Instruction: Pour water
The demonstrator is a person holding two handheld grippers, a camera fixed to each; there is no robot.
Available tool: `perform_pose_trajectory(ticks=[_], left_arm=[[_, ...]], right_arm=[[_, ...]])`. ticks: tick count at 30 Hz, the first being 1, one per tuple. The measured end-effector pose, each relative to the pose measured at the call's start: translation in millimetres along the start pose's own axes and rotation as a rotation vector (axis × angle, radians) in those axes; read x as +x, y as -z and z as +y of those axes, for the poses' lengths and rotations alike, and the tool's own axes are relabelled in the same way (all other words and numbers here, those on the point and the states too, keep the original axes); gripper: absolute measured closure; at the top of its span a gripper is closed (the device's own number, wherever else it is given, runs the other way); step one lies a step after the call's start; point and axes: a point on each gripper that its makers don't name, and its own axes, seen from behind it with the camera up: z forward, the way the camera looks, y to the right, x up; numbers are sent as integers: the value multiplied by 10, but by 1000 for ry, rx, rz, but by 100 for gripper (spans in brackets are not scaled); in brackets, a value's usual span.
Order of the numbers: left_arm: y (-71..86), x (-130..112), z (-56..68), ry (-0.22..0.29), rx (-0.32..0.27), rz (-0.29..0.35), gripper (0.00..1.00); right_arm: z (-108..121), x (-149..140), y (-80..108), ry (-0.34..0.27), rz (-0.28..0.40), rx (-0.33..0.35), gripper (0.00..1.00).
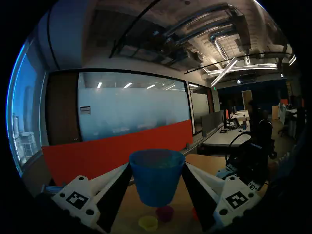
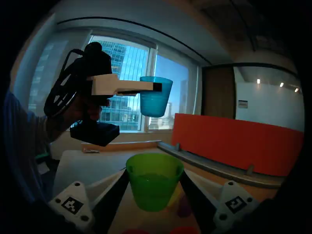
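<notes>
Pinching, left gripper: in the left gripper view both fingers press on the blue cup, one on each flank.
Blue cup: upright, mouth level, carried clear above the tabletop. Its contents cannot be told from this angle.
Small cups: a magenta cup and a yellow cup stand on the tabletop beneath the blue cup, just beside each other. A red object sits next to them, partly hidden by a finger.
Far edge of the tabletop: an orange panel runs along it, with a frosted glass wall behind.
Background: office desks stand well apart to the right, under strip lights.
Right gripper: in the right gripper view it is clamped on the green cup, one finger on each side.
Green cup: upright and low over the tabletop; whether its base touches cannot be told. A faint liquid level shows through the translucent wall.
Left gripper, farther off: a hand with a blue sleeve holds it high at the left. The blue cup in its fingers hangs upright, above the green cup and apart from it, against the window.
Orange panel, same view: it crosses the right side along the tabletop's far edge.
</notes>
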Motion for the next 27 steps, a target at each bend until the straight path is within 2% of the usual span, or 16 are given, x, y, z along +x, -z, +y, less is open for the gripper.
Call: perform_pose_trajectory(ticks=[6,11,20,27], left_arm=[[29,-70,-28,27,-3,-14,14],[81,-237,-39,35,-1,-37,14],[180,-622,-59,69,4,-80,14],[248,-1015,-47,92,4,-135,13]], right_arm=[[7,3,34,-1,-10,0,10],[55,-19,94,4,-30,-10,10],[233,-44,284,-9,-60,-52,10],[397,-166,496,-13,-102,-100,10]])
